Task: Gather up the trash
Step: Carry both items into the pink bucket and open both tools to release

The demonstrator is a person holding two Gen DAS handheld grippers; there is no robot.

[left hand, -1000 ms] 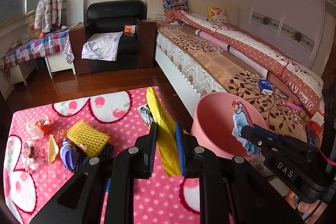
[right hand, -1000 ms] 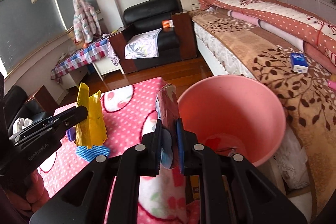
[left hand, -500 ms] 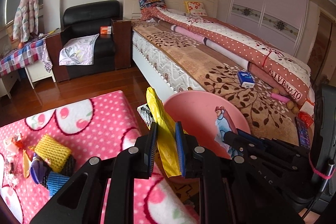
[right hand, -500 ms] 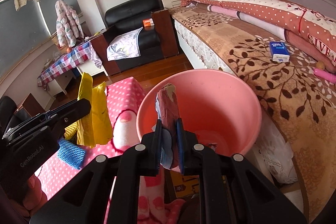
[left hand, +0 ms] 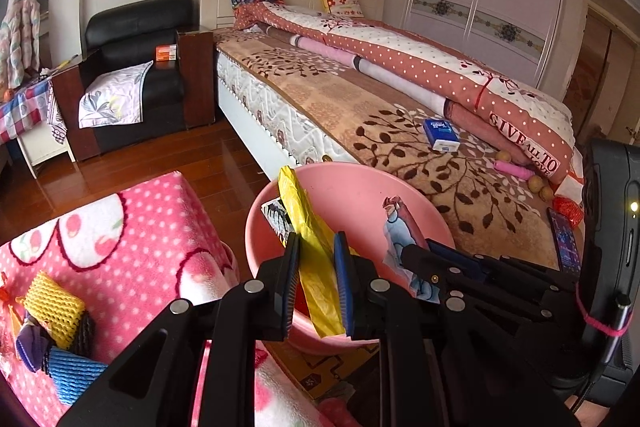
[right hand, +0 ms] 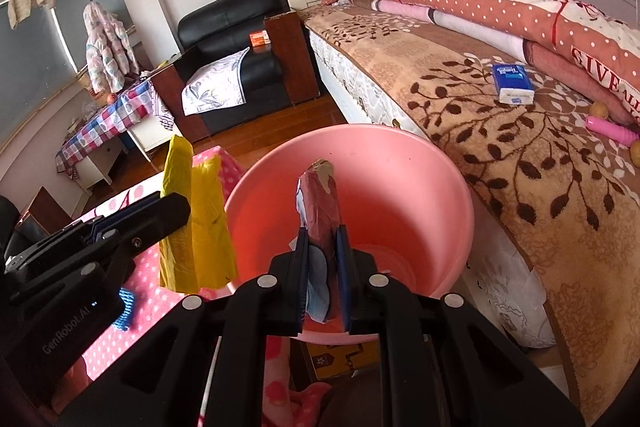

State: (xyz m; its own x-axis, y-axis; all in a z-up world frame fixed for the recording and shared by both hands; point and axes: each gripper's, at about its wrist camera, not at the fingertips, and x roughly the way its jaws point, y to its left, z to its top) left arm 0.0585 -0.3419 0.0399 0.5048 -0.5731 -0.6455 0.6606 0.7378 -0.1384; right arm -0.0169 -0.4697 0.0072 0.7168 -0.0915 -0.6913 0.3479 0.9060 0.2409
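Left gripper (left hand: pixel 316 283) pinching yellow plastic wrapper (left hand: pixel 310 247), frame centre; right gripper (right hand: pixel 323 273) clamping crumpled red-blue foil packet (right hand: pixel 320 203); both above round pink plastic basin (right hand: pixel 400 179).

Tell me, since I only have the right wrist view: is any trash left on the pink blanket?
Observer: Yes. A yellow foam net lies at the far left of the left wrist view.
Operator: Anything with it?
Observer: A purple item rests against its lower side.
Operator: Is the left gripper carrying only one thing?
Observer: The left gripper has its jaws shut on the yellow bag. A black-and-white printed piece shows just beside the bag, and I cannot tell whether it is gripped too.
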